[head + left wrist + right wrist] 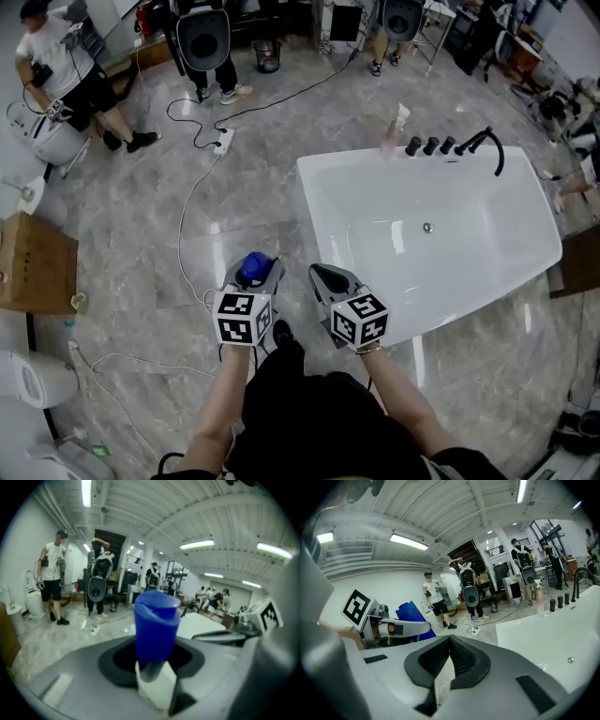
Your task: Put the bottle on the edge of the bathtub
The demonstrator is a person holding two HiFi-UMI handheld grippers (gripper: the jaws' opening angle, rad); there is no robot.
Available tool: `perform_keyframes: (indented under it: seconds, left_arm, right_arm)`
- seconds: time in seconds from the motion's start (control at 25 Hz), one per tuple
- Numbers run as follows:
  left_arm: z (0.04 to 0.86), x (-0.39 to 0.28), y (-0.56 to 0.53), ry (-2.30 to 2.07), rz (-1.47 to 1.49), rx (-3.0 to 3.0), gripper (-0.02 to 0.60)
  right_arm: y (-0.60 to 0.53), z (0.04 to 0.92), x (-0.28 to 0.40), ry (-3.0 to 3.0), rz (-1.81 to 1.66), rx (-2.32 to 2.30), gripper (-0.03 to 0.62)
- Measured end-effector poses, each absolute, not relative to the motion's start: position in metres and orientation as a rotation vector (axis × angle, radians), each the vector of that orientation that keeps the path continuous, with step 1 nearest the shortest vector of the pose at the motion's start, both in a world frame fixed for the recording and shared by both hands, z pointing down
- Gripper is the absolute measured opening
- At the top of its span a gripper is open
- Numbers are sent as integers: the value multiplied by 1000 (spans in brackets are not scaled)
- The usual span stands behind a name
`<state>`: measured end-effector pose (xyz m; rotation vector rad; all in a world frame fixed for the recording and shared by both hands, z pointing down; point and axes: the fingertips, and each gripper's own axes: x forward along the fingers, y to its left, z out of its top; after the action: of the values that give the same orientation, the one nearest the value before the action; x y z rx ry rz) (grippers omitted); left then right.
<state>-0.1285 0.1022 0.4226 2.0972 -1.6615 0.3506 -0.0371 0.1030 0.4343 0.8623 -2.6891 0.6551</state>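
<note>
Floor: glossy grey marble tiles [141,225] run across the whole room.
Ceiling: white beams with strip lights [86,491], as the gripper views show.
Left edge of the floor: a brown cardboard box [33,262]. A person in a white T-shirt [66,70] stands beyond it, toward the far left corner.
Mid floor: a white power strip [223,141], with a white cable [187,216] trailing from it toward the near side.
Left gripper [251,278]: clamped on the blue bottle [253,265], jaws partly spread around its body.
Bottle, place: in the air over the floor, just left of the bathtub's near left corner and clear of the tub.
Bottle, axis: long axis upright, crossing the jaws. The blue end points up, and the head view looks down on its round top.
Right gripper [450,641]: jaws together, ribbed pads meeting, nothing between them. It sits just beside the left gripper, at the tub's near left corner.
Bathtub [307,192]: white and deep, filling the right half of the floor, with a drain in its bottom.
Far edge of the bathtub: a pink tube [394,129] stands upright near the far left corner. Right of it come three black tap knobs [431,145], then a black curved spout [492,145].
Writing: black-and-white square markers on both gripper cubes. Any print on the bottle or tube is too small to read.
</note>
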Motion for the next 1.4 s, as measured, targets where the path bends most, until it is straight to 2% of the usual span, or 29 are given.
perform_keyframes:
  seconds: [0.28,0.52,1.4]
  left_arm:
    - [431,-169,48,-1620,339,2113,158]
    - [440,-178,16,-1575,368,2134,160]
    - [487,-148,-184,-1496,490,2196,160]
  right_arm:
    - [51,435,-80,-2662,657,906,2]
    - [22,434,-90,-2654,670,953,2]
    - [-143,486,-66,-2580,765,1019,2]
